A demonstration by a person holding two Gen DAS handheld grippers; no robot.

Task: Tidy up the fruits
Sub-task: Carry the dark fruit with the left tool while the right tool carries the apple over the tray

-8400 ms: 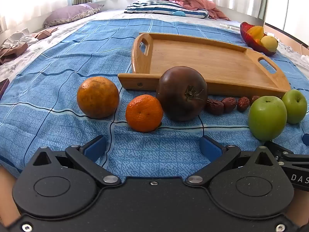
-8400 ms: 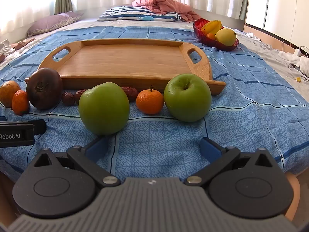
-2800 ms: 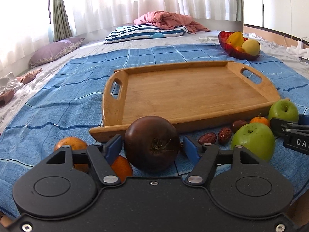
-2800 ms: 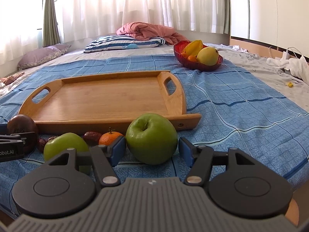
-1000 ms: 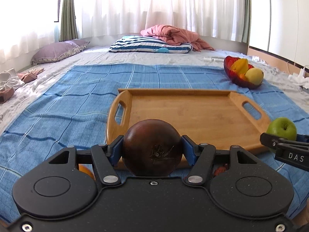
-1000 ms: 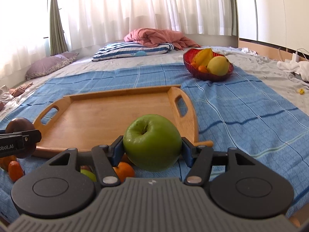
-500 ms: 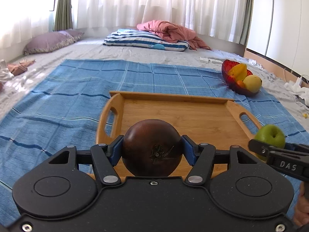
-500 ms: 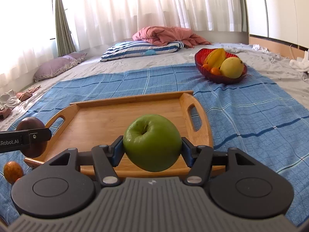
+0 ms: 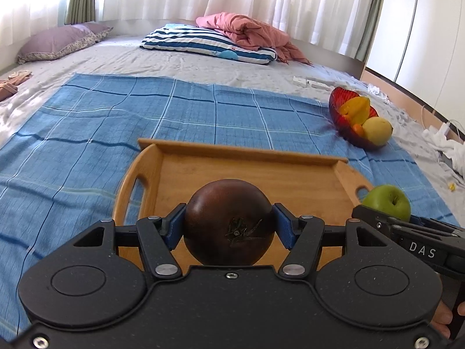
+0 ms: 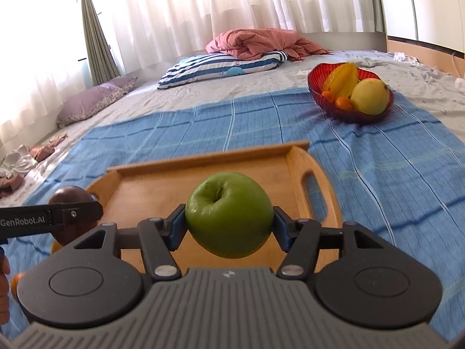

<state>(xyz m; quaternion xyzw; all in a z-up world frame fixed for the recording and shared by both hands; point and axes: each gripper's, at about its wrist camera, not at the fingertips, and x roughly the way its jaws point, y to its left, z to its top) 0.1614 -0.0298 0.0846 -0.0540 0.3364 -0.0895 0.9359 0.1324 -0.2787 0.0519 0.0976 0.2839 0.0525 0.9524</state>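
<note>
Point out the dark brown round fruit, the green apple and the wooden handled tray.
Dark brown round fruit (image 9: 229,221), left wrist view, its front face.
Green apple (image 10: 229,213), right wrist view, its middle.
Wooden handled tray (image 10: 322,186), right wrist view, right handle rim.

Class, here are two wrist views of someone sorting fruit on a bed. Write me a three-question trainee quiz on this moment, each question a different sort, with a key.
1. True or false: the wooden tray already has fruit lying on it.
2. Which fruit is the left gripper clamped on? A) green apple B) dark brown round fruit C) orange
3. Fill in: the red bowl of fruit sits on the blue plaid ____.

Key
1. False; the tray's visible floor is bare, and both fruits are held above it.
2. B, the dark brown round fruit; the right gripper holds the green apple.
3. Blanket.
</note>
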